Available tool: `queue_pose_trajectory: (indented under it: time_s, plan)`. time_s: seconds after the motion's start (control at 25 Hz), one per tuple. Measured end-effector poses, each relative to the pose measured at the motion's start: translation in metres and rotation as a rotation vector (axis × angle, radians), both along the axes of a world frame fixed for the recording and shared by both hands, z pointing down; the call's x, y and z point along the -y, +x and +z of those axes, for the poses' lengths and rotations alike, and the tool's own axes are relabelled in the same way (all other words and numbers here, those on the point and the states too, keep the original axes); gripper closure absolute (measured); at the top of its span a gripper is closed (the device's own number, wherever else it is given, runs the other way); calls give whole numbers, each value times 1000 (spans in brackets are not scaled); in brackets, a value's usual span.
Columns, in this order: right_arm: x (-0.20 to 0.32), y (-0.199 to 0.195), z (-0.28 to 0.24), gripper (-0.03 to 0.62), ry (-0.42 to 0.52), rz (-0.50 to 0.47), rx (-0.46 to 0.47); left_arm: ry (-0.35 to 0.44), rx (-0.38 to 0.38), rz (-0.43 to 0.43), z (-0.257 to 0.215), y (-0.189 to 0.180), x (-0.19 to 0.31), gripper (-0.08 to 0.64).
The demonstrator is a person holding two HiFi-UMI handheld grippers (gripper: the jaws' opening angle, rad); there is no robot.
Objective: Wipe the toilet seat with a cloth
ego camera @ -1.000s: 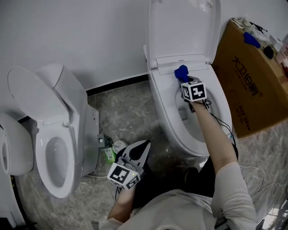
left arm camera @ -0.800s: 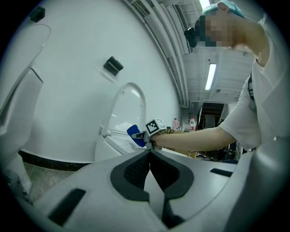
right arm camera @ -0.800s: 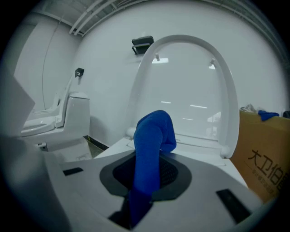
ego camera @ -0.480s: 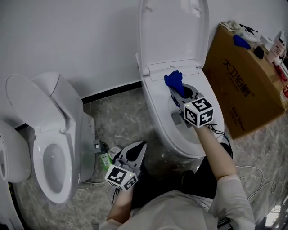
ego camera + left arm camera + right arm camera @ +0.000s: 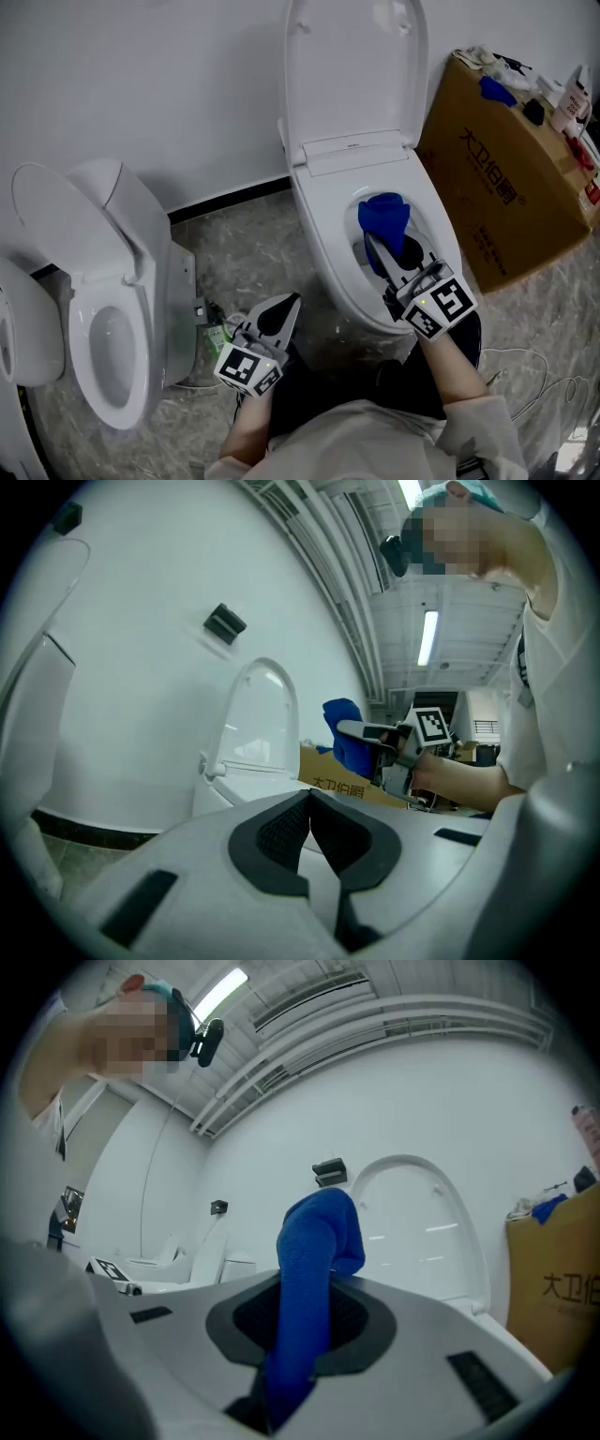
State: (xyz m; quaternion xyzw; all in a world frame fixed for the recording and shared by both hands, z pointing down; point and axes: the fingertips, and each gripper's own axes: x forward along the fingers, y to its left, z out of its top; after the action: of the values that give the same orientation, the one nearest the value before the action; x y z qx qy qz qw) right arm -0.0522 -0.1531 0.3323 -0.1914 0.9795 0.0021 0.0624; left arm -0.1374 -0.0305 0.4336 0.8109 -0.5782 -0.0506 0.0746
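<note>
Our right tongs [image 5: 375,246] were clamped on the blue cloth [image 5: 382,216], which stood up past the tips over the back of the bowl, inside the ring of the toilet seat [image 5: 325,239]; whether it touched the seat, we couldn't tell. Our left tongs [image 5: 281,314] were pressed together on nothing, down near the floor [image 5: 244,234], well apart. With the lid [image 5: 354,66] up, we judged the wiping under way, but nothing showed which stretches of the seat were already done.
</note>
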Motion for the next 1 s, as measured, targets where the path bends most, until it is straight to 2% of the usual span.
queue_pose_trajectory:
  time_s: [0.12, 0.28, 0.56, 1.0]
  plan:
    - [-16, 16, 7, 537, 0, 7, 15, 17, -14, -2, -7, 0, -1, 555]
    - [-26, 30, 27, 537, -62, 23, 22, 27, -8, 6, -11, 4, 1, 555]
    - [-42, 37, 43, 537, -119, 32, 71, 29, -4, 9, -11, 8, 5, 555]
    - [-51, 36, 56, 537, -146, 38, 47, 28, 14, 28, -11, 11, 3, 555]
